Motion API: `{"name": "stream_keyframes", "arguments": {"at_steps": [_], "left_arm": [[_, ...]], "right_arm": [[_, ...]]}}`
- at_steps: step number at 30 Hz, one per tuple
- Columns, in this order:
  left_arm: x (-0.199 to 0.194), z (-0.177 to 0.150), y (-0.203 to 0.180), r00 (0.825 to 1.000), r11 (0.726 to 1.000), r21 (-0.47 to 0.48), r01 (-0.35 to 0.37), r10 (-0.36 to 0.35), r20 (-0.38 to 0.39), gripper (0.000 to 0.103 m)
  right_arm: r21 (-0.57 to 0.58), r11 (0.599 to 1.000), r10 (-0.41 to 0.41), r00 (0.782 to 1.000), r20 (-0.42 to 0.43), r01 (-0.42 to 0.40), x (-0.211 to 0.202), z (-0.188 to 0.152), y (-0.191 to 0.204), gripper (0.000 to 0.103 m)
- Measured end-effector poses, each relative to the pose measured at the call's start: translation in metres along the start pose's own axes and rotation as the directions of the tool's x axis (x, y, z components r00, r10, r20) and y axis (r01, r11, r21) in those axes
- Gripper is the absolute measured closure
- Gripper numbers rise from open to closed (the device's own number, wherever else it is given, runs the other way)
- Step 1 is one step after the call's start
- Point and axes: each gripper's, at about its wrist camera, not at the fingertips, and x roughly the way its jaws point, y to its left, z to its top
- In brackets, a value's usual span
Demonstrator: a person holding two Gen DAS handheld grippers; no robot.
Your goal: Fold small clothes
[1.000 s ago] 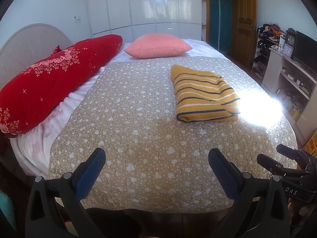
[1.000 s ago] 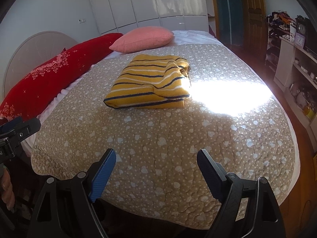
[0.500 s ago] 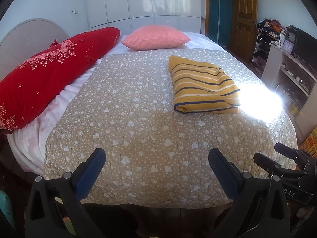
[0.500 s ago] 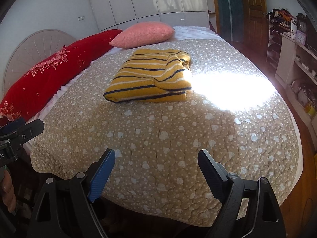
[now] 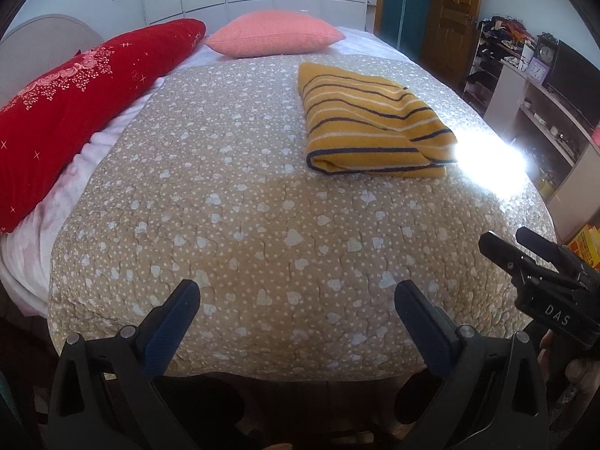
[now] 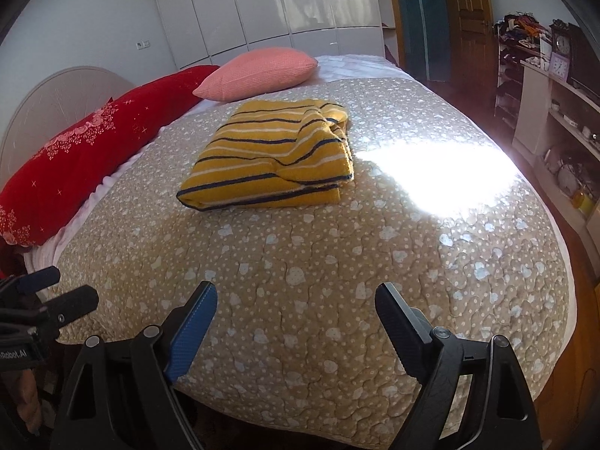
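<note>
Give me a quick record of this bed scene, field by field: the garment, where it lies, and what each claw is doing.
garment: yellow striped sweater, folded
location: on beige heart-print quilt, beside a sunlit patch
pillows: red bolster, pink pillow
left claw: open, empty, near the quilt's front edge
right claw: open, empty, short of the sweater

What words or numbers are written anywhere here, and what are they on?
"DAS" on the right tongs, seen from the left camera.
White letters on the left tongs, seen from the right camera: mirrored and cut off, not readable.
Yellow box on the floor: print too small.
Clocks on the shelf: numerals too blurred.
</note>
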Motion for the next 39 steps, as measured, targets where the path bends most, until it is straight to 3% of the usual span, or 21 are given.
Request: {"name": "stream_keyframes", "arguments": {"at_steps": [7, 15, 21, 31, 39], "left_arm": [[0.031, 0.021, -0.002, 0.999, 1.000, 0.002, 0.004, -0.004, -0.044, 0.000], [0.055, 0.035, -0.003, 0.997, 1.000, -0.005, 0.021, -0.021, -0.081, 0.000], [0.069, 0.038, -0.003, 0.994, 1.000, 0.003, 0.022, -0.022, -0.105, 0.000], [0.075, 0.059, -0.003, 0.998, 0.999, 0.041, -0.017, 0.020, -0.065, 0.000], [0.075, 0.057, -0.006, 0.997, 0.998, 0.050, -0.027, 0.030, -0.072, 0.000]], "right_arm": [[0.020, 1.000, -0.006, 1.000, -0.017, 0.007, 0.028, 0.015, -0.008, 0.013], [-0.057, 0.997, -0.055, 0.998, -0.027, 0.053, 0.050, 0.025, -0.003, 0.013], [-0.022, 0.998, -0.055, 0.998, -0.044, 0.054, 0.061, 0.027, -0.014, 0.013], [-0.016, 0.998, -0.064, 0.997, -0.031, 0.064, 0.067, 0.036, -0.019, 0.013], [0.000, 0.999, -0.051, 0.998, -0.032, 0.051, 0.070, 0.037, -0.020, 0.013]]}}
